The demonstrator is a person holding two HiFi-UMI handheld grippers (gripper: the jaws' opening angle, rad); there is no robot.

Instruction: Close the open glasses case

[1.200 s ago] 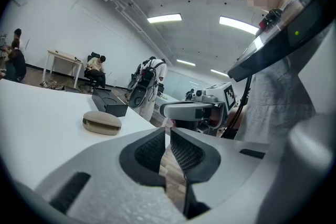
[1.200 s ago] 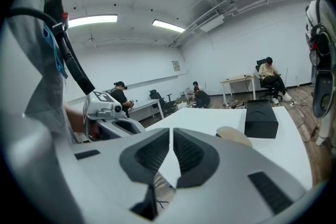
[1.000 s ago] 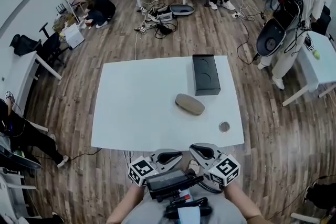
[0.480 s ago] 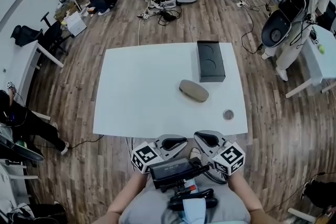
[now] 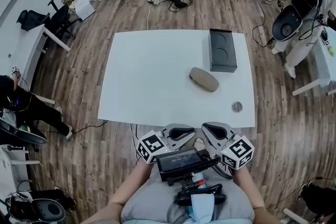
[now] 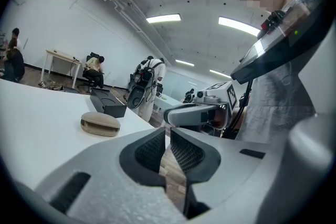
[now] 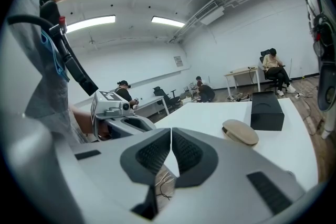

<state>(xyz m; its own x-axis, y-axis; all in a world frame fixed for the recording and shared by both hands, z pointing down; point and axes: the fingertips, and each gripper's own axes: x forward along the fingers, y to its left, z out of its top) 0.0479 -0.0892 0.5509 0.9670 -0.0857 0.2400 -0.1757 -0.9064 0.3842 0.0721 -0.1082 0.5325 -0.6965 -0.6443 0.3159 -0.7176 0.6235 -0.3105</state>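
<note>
Now both tools are closed and empty: the left gripper (image 6: 167, 136) and the right gripper (image 7: 171, 139) each keep the jaws pressed together with nothing between them. They are close to the person's body, off the near edge of the white table (image 5: 147, 76). The tan glasses case (image 5: 204, 79) lies on the table, right of the middle. Its two halves meet at a thin seam. It is near the black box (image 5: 222, 50).

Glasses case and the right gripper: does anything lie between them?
Only bare white table, per the head view. The glasses case lies beyond the right gripper; the small round disc sits off to the side.
</note>
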